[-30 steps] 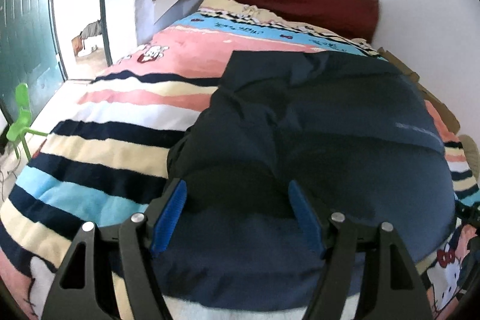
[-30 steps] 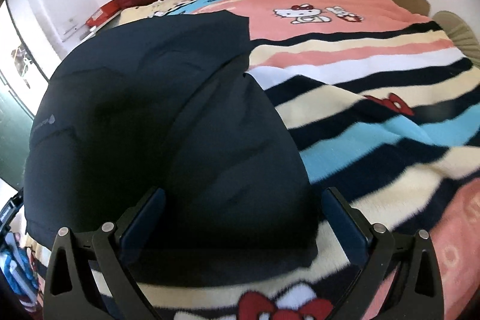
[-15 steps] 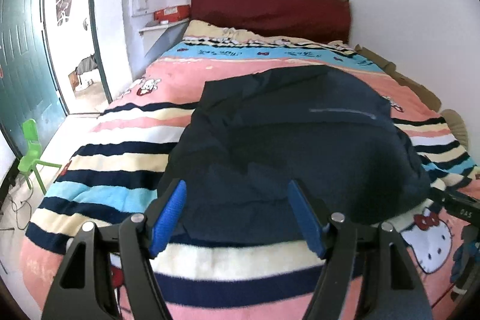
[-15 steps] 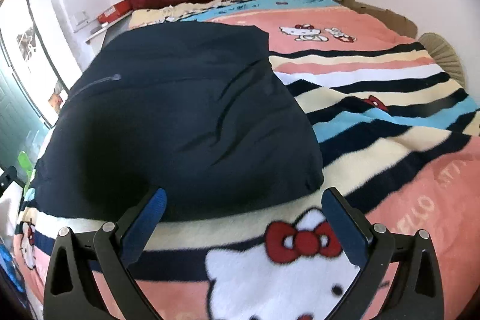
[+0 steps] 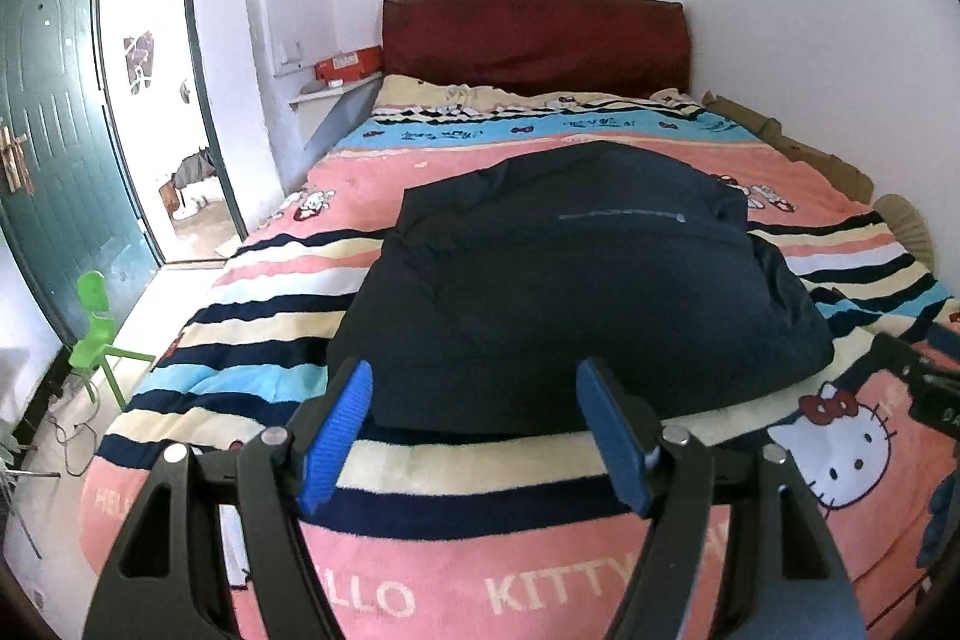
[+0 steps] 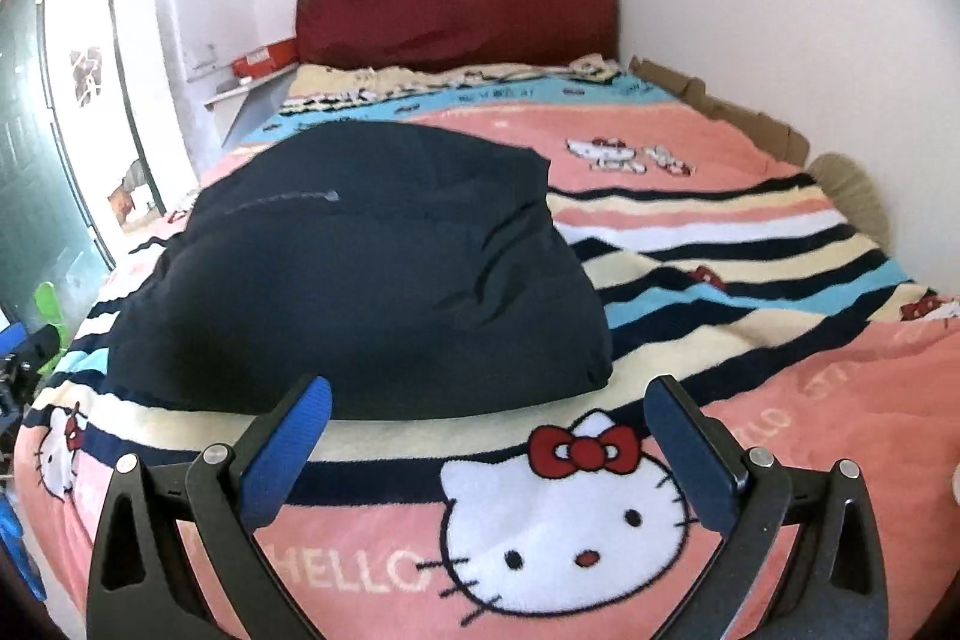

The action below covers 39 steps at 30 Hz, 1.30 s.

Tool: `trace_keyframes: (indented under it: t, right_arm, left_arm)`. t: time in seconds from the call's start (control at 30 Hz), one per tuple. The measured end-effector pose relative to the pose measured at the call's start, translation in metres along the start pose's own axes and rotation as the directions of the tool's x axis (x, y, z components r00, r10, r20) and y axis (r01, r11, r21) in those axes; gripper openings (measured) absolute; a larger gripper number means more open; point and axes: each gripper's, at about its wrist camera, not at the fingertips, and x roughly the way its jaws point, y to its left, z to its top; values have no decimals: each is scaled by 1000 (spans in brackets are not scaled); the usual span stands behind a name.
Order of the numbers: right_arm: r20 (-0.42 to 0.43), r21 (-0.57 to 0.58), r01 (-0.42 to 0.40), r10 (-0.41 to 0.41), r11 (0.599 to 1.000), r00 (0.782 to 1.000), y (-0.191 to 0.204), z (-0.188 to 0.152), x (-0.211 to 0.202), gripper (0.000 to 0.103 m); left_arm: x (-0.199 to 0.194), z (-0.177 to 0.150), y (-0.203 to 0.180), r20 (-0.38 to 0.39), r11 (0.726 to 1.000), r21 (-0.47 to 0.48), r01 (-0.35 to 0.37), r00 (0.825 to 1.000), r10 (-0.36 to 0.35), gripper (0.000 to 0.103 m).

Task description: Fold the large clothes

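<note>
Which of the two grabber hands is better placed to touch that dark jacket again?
Left, slightly. The left gripper frames the near edge of the navy jacket between its open jaws. The right gripper, also open, frames mostly blanket, the jacket lying off to its left.

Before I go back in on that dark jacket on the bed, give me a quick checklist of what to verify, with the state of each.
1. Left gripper open with nothing between the pads: ok.
2. Right gripper open with nothing between the pads: ok.
3. Dark jacket lies wholly on the striped blanket, not hanging over the edge: ok.
4. Jacket folded into a compact bundle: ok, though it looks puffy and rounded rather than flat.
5. Nothing lying on top of the jacket: ok.
6. Sleeves tucked neatly inside the fold: cannot tell, the underside is hidden.
</note>
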Motion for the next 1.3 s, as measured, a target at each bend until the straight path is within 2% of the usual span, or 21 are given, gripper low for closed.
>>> trace_keyframes:
  t: [0.23,0.4,0.77,1.0,1.3]
  right_arm:
    - [54,-31,20,-18,999,998,-3,-10,-28,102]
    - [88,-36,24,-21,999,996,-10,-16,-41,102]
    - [149,-14,21,-18,1000,989,-29,-26,-66,102]
    - [185,-20,3,1,1000,983,-35,-27,-82,102]
    - [190,-17,-6,9,1000,982,-33,-28,-87,102]
  left_arm:
    - [-17,-14,-3,32,999,-5,-36,999,36,70]
    - [-28,-19,2,40,999,-18,-30,999,31,70]
    - [-54,-23,-5,75,994,14,-106,992,104,70]
    - [-61,-23,-15,71,997,17,-77,995,76,70]
    - [-62,-25,-16,66,998,16,-60,996,59,70]
